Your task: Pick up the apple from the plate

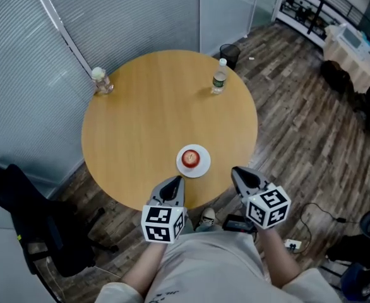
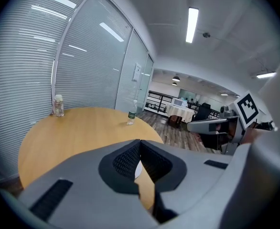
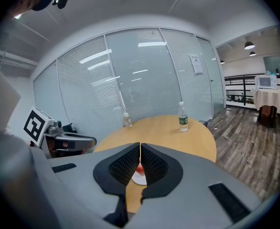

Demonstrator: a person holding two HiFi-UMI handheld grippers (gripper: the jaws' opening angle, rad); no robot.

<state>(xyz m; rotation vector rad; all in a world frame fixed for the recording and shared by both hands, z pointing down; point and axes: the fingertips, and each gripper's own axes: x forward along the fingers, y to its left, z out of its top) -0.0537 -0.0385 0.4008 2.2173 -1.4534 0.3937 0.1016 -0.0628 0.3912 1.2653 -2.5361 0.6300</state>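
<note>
A red apple (image 1: 190, 158) sits on a small white plate (image 1: 202, 168) near the front edge of a round wooden table (image 1: 153, 100). My left gripper (image 1: 172, 183) hovers at the table's near rim, just left of the plate, jaws shut and empty. My right gripper (image 1: 238, 173) is to the right of the plate, off the table edge, also shut on nothing. In the right gripper view the apple (image 3: 139, 169) and plate (image 3: 141, 179) peek out just past the closed tips (image 3: 140, 145). In the left gripper view only a sliver of the plate (image 2: 137, 171) shows behind the closed tips (image 2: 140, 142).
Two plastic bottles stand at the far side of the table: one at the left (image 1: 101, 81), one with a green label at the right (image 1: 219, 77). A black office chair (image 1: 27, 219) is at lower left. Cables and a power strip (image 1: 292, 243) lie on the wooden floor.
</note>
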